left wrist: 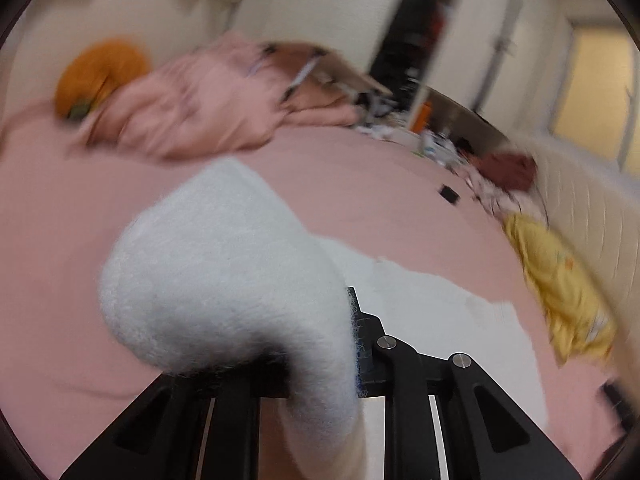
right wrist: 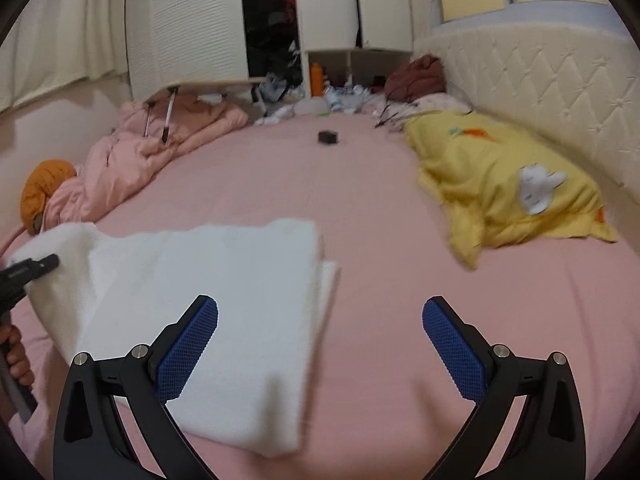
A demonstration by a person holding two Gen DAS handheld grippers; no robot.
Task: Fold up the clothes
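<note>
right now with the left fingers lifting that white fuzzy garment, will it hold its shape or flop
Probably flop: the white garment droops over the left gripper pinching it. It looks fluffy, so likely light. The rest lies folded on the pink bed and may unfold if pulled.

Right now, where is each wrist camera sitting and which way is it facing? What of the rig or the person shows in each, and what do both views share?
Left wrist: rides the left gripper, tilted, looking across the pink bed; its fingers are clamped on the white fluffy garment filling the foreground.
Right wrist: rides the right gripper, facing up the bed toward the wardrobe; jaws wide and empty, a hand at left edge.
Shared: garment, yellow pillow, pink quilt, small black object.
</note>
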